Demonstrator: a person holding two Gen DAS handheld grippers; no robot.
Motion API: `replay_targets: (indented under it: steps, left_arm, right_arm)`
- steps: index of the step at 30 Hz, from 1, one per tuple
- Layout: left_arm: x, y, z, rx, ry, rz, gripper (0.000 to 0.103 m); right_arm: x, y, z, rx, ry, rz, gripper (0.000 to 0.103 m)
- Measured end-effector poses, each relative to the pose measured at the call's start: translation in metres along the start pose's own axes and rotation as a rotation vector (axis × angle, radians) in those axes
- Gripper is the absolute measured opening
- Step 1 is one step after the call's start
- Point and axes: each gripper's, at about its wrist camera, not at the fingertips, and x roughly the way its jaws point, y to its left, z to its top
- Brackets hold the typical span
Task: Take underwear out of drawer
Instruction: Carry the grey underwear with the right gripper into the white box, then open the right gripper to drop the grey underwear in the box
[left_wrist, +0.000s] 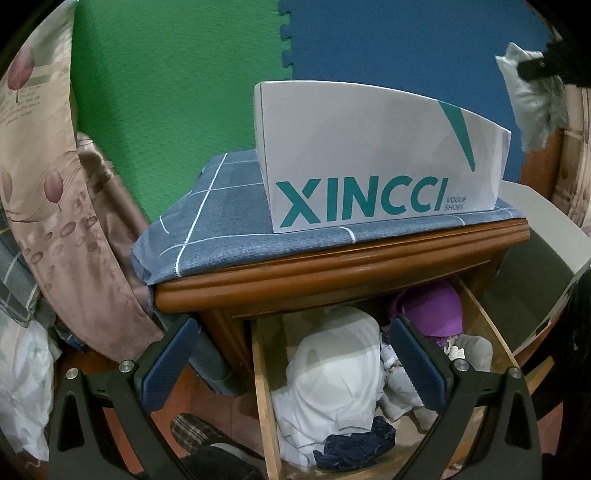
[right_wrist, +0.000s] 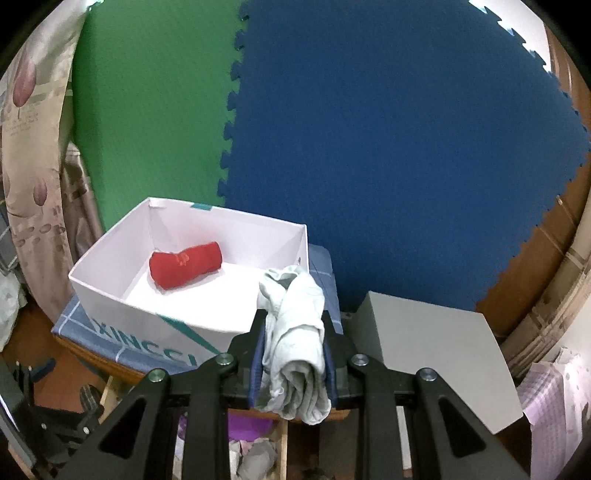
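While clamped mid-roll in the right gripper (right_wrist: 293, 354), grey underwear (right_wrist: 295, 332): soft, light, limp; ends droop beyond jaws. Left gripper (left_wrist: 293, 365) released, empty.

You have a wooden cabinet (left_wrist: 332, 273) whose top is covered by a blue checked cloth (left_wrist: 221, 221). On that cloth a white shoebox (left_wrist: 369, 155) stands toward the right edge, open-topped.

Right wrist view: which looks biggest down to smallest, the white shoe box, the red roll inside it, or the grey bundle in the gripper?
1. White shoe box
2. Grey bundle, though it sits much nearer the camera, so it looks enlarged
3. Red roll
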Motion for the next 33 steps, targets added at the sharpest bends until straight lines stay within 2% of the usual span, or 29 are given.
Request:
replay_targets:
  steps: [7, 15, 20, 26, 30, 33]
  left_arm:
    - [0.001, 0.000, -0.001, -0.001, 0.003, -0.006, 0.103]
    - [0.007, -0.001, -0.001, -0.018, 0.025, -0.034, 0.103]
    - [0.012, 0.000, -0.003, -0.031, 0.052, -0.051, 0.103]
    - [0.014, 0.003, -0.004, -0.054, 0.066, -0.060, 0.103]
    - [0.017, 0.008, -0.003, -0.079, 0.077, -0.071, 0.103]
    - [0.019, 0.010, -0.003, -0.085, 0.083, -0.065, 0.103]
  right_arm:
    - [0.029, 0.004, 0.035, 0.011, -0.016, 0.036, 0.026]
    - [0.097, 0.005, 0.064, 0.052, 0.047, 0.080, 0.026]
    - [0.139, 0.016, 0.064, 0.069, 0.123, 0.108, 0.027]
    - [0.179, 0.016, 0.046, 0.107, 0.234, 0.113, 0.027]
    - [0.195, 0.013, 0.035, 0.126, 0.273, 0.117, 0.027]
    - [0.197, 0.017, 0.036, 0.092, 0.260, 0.104, 0.027]
